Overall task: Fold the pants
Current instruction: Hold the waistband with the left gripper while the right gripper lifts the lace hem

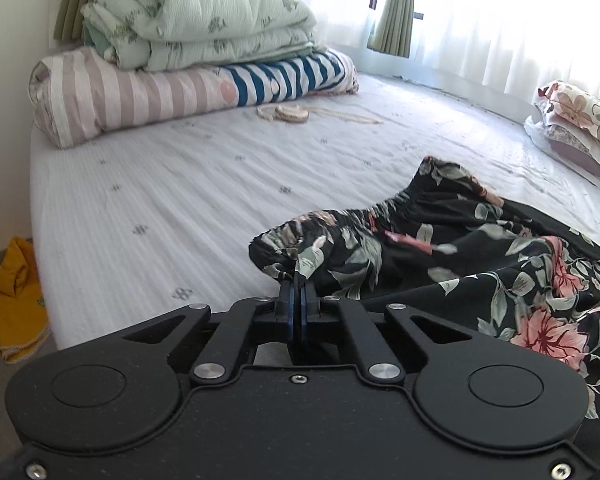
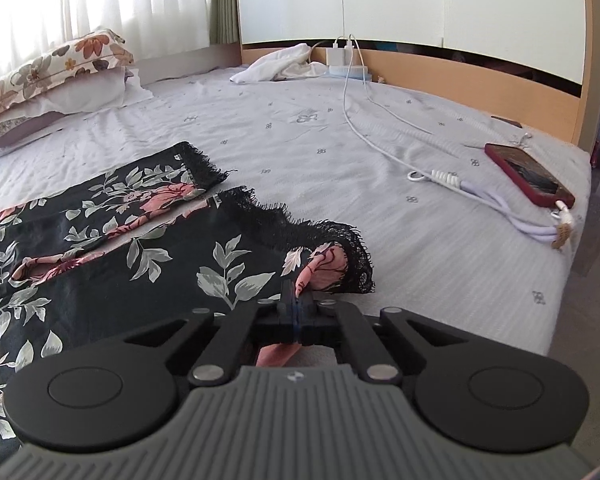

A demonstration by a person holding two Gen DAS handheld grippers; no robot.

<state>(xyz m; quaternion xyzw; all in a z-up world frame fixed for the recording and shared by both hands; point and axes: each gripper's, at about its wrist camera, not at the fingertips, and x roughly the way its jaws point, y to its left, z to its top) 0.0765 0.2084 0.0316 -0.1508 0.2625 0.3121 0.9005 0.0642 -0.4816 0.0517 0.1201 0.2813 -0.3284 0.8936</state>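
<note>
Bed (image 1: 180, 184) sheet lies smooth beneath the pants (image 1: 480, 248); your left hand-held gripper (image 1: 299, 292) pinches their waistband, the right hand-held gripper (image 2: 296, 300) their lace hem: lift both evenly, keeping fabric taut.

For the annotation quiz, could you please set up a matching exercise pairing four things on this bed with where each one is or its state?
Things:
1. pants waistband
2. lace-trimmed leg hem
3. red phone
4. floral pillow

Places or states:
A. lying near the bed's edge, cable plugged in
B. pinched in the left gripper
C. stacked on another pillow by the curtain
D. pinched in the right gripper

Pairs: 1-B, 2-D, 3-A, 4-C
</note>
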